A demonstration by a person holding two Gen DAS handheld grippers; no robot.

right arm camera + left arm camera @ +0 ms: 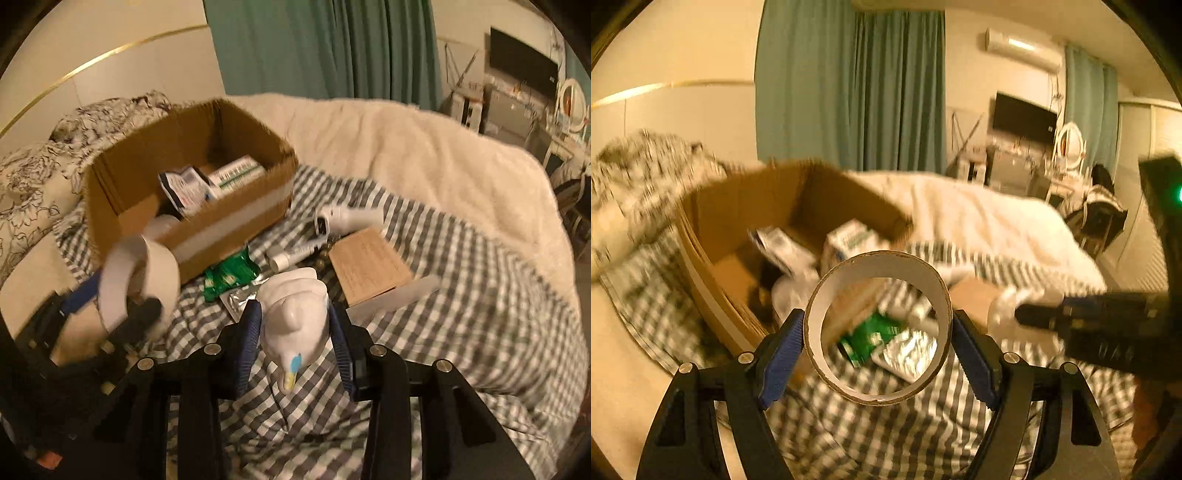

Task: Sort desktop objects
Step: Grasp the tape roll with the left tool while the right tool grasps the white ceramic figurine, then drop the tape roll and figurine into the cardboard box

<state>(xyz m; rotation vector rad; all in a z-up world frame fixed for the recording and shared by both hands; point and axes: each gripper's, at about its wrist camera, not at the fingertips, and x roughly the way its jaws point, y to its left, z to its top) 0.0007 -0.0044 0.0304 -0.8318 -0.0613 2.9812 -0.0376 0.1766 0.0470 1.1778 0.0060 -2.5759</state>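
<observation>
Tape ring (877, 334) (cardboard, hollow) clamped in left claw (877, 354); right claw (293, 339) grips smooth white figurine (293, 321)

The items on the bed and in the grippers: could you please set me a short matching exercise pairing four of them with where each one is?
Things:
1. tape roll
2. white duck figurine
3. green packet
4. white medicine box

Places:
A. inside the cardboard box
B. in the right gripper
C. on the checked sheet, beside the box
D. in the left gripper

Pairs: 1-D, 2-B, 3-C, 4-A
</observation>
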